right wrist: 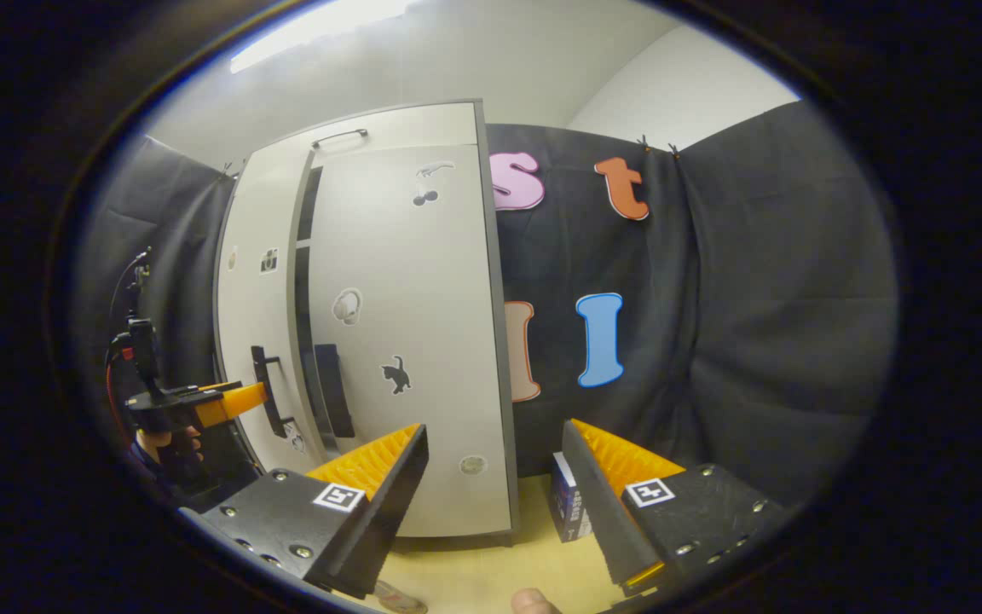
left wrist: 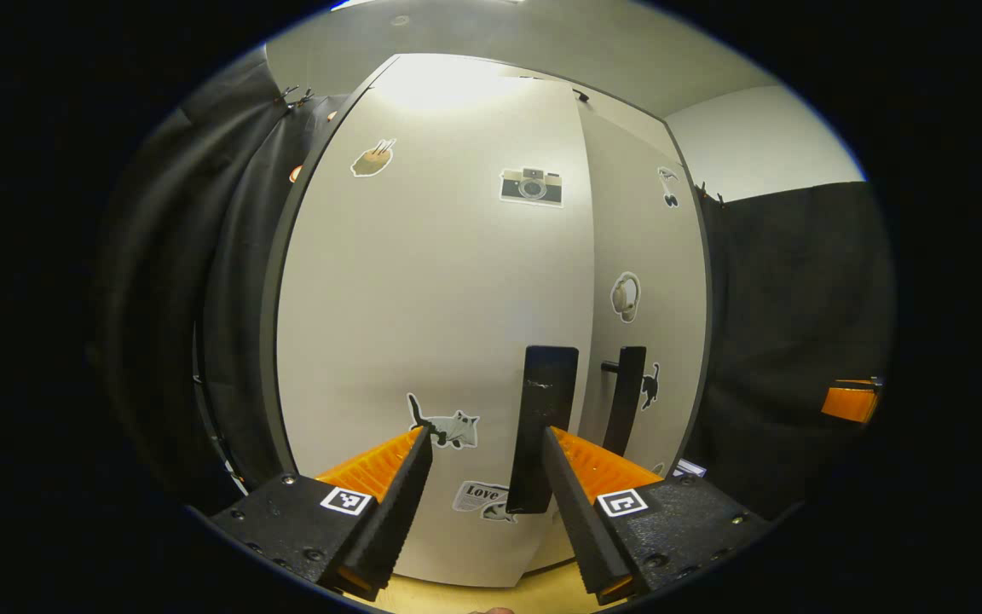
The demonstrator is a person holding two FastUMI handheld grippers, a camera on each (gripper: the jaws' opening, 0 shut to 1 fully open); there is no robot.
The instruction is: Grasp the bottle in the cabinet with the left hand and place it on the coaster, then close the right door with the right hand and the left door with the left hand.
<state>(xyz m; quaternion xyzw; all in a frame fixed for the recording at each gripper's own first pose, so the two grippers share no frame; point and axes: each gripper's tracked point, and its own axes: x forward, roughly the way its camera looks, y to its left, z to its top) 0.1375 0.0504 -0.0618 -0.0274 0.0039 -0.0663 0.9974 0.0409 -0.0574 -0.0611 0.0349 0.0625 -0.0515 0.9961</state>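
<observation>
Left gripper view: left gripper (left wrist: pixel 487 443) at bottom centre, fingers spread, holding nothing, close before left door (left wrist: pixel 423 324). "Love" sticker (left wrist: pixel 481 493) readable between fingers. Left door handle (left wrist: pixel 542 426) just beside right finger. Right door (left wrist: pixel 649 281) right of centre; narrow seam between doors.

Right gripper view: right gripper (right wrist: pixel 495 443) bottom centre, fingers apart, empty. Left door ajar, dark gap beside right door. Small box (right wrist: pixel 566 510) on wooden floor (right wrist: pixel 474 580). Bottle: cannot tell where.
</observation>
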